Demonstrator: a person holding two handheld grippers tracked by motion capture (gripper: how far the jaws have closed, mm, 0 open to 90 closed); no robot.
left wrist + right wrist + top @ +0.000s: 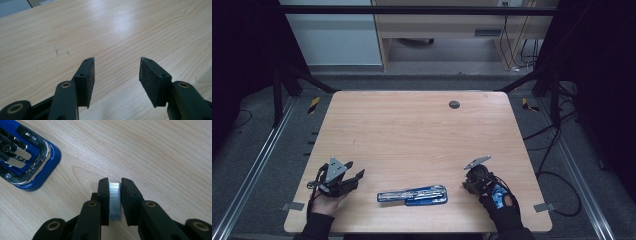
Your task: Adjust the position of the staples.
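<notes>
A wooden table (412, 130) bears an opened blue stapler (413, 195).

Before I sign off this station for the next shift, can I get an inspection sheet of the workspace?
Surface: wooden table, bare, a few faint scuffs, round grommet near the far edge.
Job's things: blue stapler lying opened out at the near edge; strip of staples clamped in the right tool.
Clutter: nothing seen.
Grippers: left tool open, nothing between the pads; right tool shut on the staples beside the stapler.
Cables: black cables on the floor right of the table.
Surroundings: wooden furniture beyond the table, dark curtains either side.
</notes>
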